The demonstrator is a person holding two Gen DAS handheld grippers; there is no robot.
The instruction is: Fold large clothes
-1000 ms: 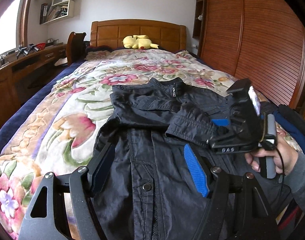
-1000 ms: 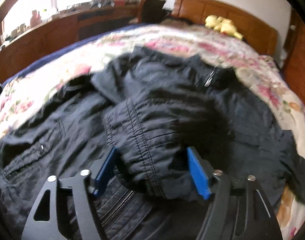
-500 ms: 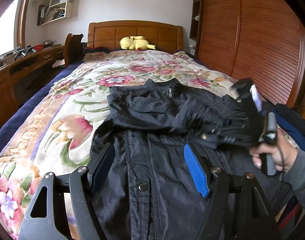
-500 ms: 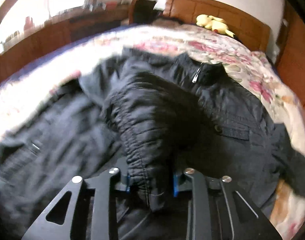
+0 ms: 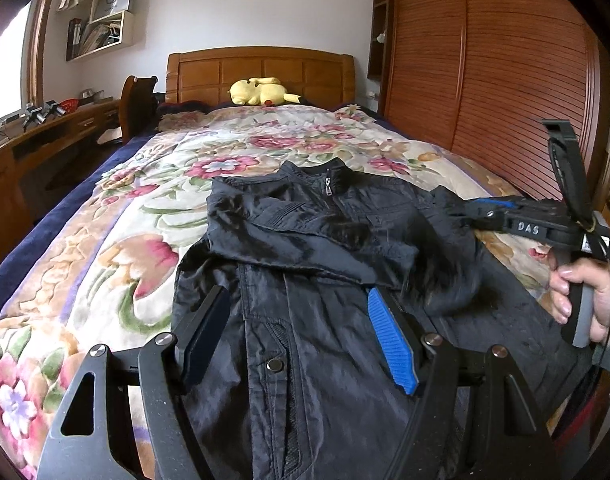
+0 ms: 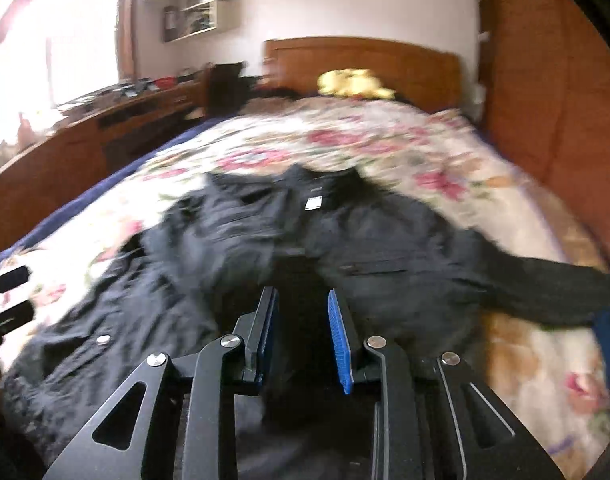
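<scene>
Across the lower centre of the frame, a black jacket [image 5: 325,280] lies front-up on the floral bed [image 5: 117,264], zipped at the collar. Folding has barely begun; body and sleeves remain unfolded. Right gripper [image 6: 303,344] has just closed, pinching dark sleeve fabric. Left gripper [image 5: 301,336] hovers spread, empty.
</scene>
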